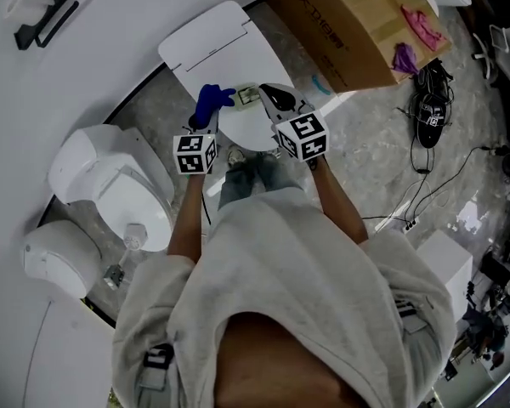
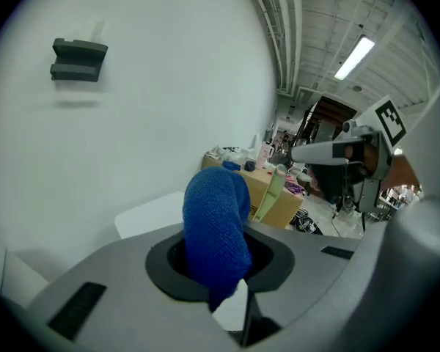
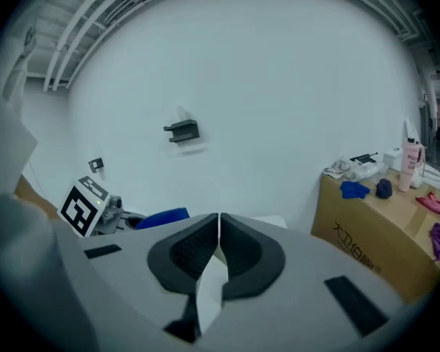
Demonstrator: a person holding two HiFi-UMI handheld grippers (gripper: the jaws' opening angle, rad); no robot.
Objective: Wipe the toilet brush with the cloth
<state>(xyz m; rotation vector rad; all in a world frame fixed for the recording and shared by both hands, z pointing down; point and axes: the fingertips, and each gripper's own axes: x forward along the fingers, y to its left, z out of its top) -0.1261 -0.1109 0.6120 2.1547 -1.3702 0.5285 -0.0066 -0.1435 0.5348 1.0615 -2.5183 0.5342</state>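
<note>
In the head view both grippers are held over a white toilet (image 1: pixel 206 44). My left gripper (image 1: pixel 207 117) is shut on a blue cloth (image 1: pixel 212 100), which bulges up out of its jaws (image 2: pixel 215 229). My right gripper (image 1: pixel 270 100) has its jaws pressed together (image 3: pixel 218 242). A pale green, flat toilet brush (image 1: pixel 248 96) sits at its tips, between the two grippers. In the left gripper view that brush (image 2: pixel 273 193) hangs down from the right gripper (image 2: pixel 297 153), close beside the cloth. The right gripper view hides the brush behind its own jaws.
A cardboard box (image 1: pixel 344 36) with small items on top stands to the right of the toilet. Another white fixture (image 1: pixel 110 185) stands at left. A black holder (image 1: pixel 42 15) is on the wall. Cables and a dark shoe (image 1: pixel 429 113) lie on the floor at right.
</note>
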